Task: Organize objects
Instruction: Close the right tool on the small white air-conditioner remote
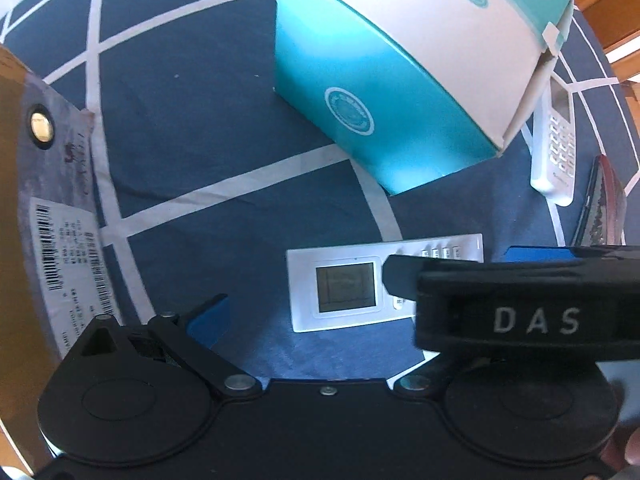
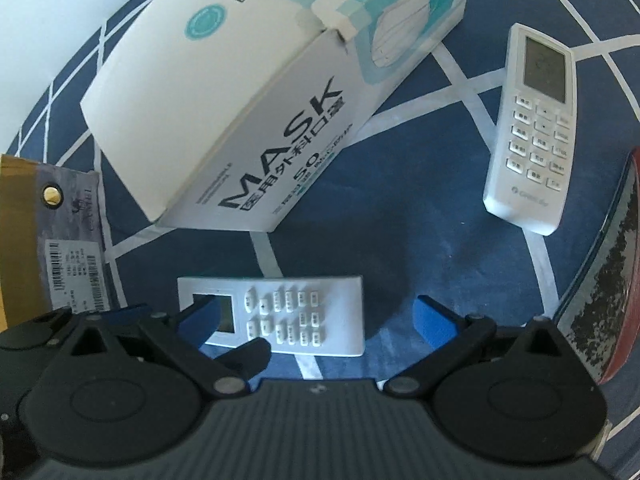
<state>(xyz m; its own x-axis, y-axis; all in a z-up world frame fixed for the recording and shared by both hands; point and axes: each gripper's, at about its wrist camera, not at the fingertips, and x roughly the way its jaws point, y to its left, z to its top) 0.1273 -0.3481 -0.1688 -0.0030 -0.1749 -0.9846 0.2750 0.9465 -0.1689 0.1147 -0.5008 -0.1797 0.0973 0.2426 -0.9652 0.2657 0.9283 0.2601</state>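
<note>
At the bottom of the right wrist view, the right gripper point(image 2: 316, 316) stands with its blue-padded fingers spread wide, holding nothing, over a flat white rectangular remote control with a small screen point(image 2: 280, 314) lying low centre on the navy cloth with white lines point(image 2: 400, 216). The left gripper point(image 1: 360, 304) hovers wide over the same remote. Beyond, the white-and-teal cardboard mask box point(image 2: 248, 100) fills the upper middle; a second white keypad remote point(image 2: 532, 128) lies upper right.

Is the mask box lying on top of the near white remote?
No, in the right wrist view the mask box sits behind the near remote, with bare blue cloth between them.
</note>
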